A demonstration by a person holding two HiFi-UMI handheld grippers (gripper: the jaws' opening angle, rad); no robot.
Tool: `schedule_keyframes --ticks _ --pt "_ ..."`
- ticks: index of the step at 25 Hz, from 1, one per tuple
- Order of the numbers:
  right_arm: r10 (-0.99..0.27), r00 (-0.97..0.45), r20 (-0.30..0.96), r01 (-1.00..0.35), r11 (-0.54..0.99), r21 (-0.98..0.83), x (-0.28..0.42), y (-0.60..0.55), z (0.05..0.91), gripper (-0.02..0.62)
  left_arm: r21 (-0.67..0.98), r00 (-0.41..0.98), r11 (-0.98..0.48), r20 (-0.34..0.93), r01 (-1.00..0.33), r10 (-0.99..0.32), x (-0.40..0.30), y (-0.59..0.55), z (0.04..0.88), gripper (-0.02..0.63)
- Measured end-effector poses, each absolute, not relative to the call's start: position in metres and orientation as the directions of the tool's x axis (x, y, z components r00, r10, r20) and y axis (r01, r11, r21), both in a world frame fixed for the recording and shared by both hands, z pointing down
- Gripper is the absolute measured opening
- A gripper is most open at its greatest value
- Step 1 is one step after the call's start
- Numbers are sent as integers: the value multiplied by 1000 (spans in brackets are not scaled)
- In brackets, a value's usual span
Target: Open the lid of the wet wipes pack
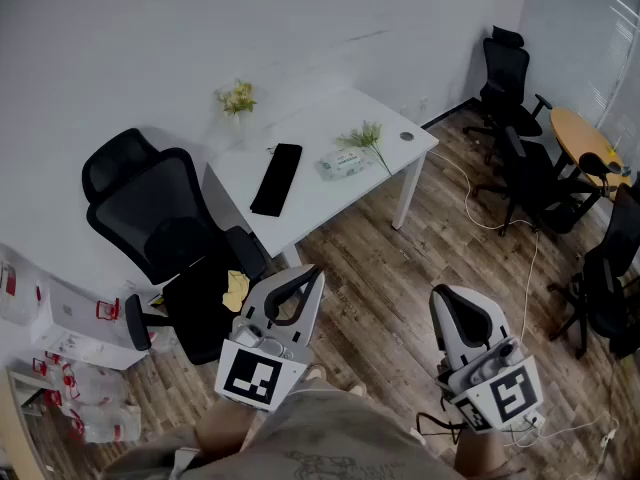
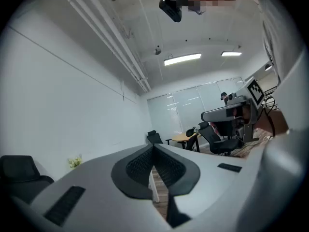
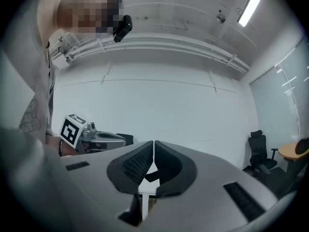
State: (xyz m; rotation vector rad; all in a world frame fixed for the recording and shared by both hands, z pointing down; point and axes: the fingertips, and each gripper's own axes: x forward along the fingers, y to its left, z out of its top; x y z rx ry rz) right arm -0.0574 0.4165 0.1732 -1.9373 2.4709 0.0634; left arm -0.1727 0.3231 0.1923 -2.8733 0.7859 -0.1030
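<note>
A white table (image 1: 330,200) carries a black keyboard (image 1: 277,179), wet wipes pack (image 1: 343,164), green sprig (image 1: 365,138) and yellow flowers (image 1: 237,98)

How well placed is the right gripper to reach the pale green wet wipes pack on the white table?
Probably not yet: the right gripper, shut, is well short of the white table bearing the pale green wet wipes pack; only wooden floor lies between.

A white table (image 1: 322,204) holds a flat black object (image 1: 277,179), yellow flowers (image 1: 237,98) and a green sprig (image 1: 366,138). A black office chair (image 1: 160,218) stands just beside it.
</note>
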Motion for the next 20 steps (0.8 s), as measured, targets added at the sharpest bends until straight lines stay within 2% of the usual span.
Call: schedule_keyframes --ticks 16,19,20 --pt "-970 -236 -53 -972 235 14 -32 431 181 35 -162 867 -859 38 -486 -497 -148 340 197 17" --pt "-981 -173 -87 -985 172 20 -19 430 179 40 -154 860 -853 41 -498 -509 -147 338 198 17" --pt "-984 -150 -95 -989 148 27 -13 429 178 111 -153 857 -851 41 -503 -514 -147 337 198 17"
